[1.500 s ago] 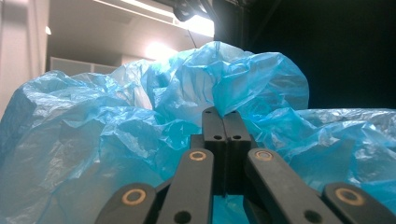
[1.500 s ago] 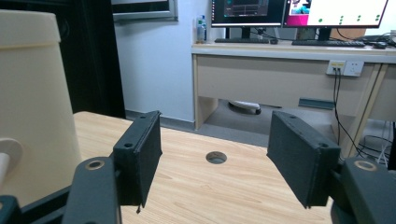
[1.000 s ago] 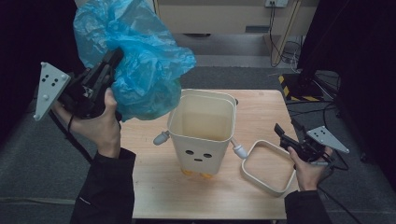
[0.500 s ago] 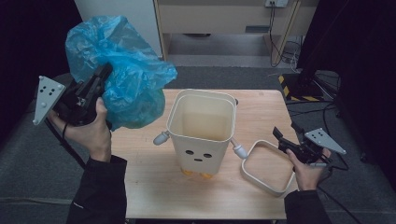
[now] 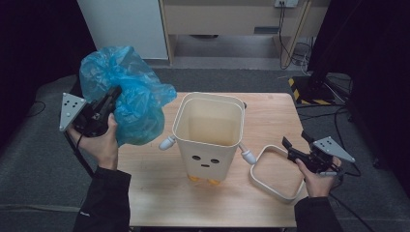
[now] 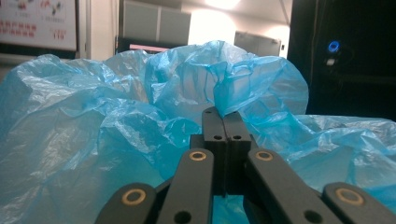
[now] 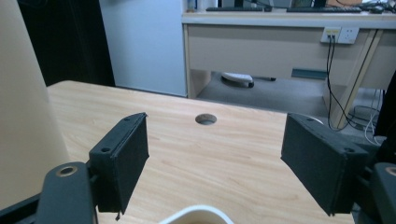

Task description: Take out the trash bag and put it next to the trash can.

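now left gripper (image 5: 112,95) pinches blue bag (image 5: 126,99) left of cream bin (image 5: 209,140); right gripper (image 5: 294,143), jaws just opening, spread over loose rim (image 5: 273,174), nothing between.

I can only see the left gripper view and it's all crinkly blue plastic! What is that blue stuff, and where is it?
Observer: It's a blue plastic bag, held up in the air past the table's left edge by the left gripper.
Operator: Is there a bin for it?
Observer: Yes, a cream bin with a little face stands open on the wooden table.
Operator: What's the other hand doing?
Observer: The right gripper has just been opening its jaws, with nothing between them, above the rim of a cream frame that lies flat beside the bin.
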`<state>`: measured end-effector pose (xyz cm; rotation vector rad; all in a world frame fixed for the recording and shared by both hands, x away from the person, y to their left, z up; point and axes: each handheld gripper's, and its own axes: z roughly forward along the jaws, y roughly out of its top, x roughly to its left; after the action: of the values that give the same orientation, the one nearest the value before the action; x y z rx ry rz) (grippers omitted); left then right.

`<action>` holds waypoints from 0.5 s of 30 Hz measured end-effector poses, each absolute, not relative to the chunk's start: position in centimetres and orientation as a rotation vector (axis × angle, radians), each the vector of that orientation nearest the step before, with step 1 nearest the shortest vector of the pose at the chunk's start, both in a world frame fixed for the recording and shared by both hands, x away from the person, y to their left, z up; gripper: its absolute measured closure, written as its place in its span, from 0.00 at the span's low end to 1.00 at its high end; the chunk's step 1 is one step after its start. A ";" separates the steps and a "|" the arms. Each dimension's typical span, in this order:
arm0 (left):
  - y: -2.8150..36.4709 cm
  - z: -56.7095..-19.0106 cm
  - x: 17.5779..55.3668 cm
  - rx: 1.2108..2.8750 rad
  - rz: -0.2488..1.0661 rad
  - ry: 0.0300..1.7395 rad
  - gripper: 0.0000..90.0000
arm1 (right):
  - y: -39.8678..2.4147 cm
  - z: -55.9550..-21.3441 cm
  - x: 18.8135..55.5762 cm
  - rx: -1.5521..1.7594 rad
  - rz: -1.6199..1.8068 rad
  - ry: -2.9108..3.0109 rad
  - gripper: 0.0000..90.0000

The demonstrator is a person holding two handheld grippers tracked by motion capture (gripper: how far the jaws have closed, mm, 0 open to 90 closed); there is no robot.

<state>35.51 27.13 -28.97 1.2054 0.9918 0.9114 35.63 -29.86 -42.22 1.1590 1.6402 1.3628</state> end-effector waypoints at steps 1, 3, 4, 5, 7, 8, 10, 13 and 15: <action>27.3 -29.5 35.7 1.214 0.910 1.003 1.00 | -29.9 -42.4 35.6 1.161 1.356 1.645 0.25; 27.5 -30.3 36.0 1.228 0.911 1.024 1.00 | -29.9 -42.8 35.6 1.162 1.343 1.655 0.25; 27.7 -30.8 36.2 1.239 0.908 1.037 1.00 | -29.9 -42.9 35.6 1.164 1.338 1.657 0.25; 27.8 -31.4 36.5 1.255 0.907 1.054 1.00 | -30.0 -43.1 35.6 1.171 1.337 1.660 0.24; 28.1 -32.4 36.8 1.279 0.907 1.074 1.00 | -30.0 -43.4 35.6 1.175 1.328 1.667 0.24; 28.2 -33.0 37.0 1.292 0.903 1.087 1.00 | -30.1 -43.5 35.5 1.178 1.323 1.670 0.24; 28.2 -33.8 37.1 1.310 0.901 1.097 1.00 | -30.1 -43.7 35.5 1.187 1.320 1.672 0.24; 28.2 -35.4 37.4 1.344 0.891 1.114 1.00 | -30.2 -44.1 35.3 1.194 1.312 1.681 0.24; 28.1 -36.3 37.5 1.365 0.887 1.127 1.00 | -30.3 -44.5 35.2 1.199 1.304 1.683 0.24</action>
<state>37.51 28.12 -36.34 1.3645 1.1268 0.8873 35.16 -30.35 -44.46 1.1994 1.6833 1.3038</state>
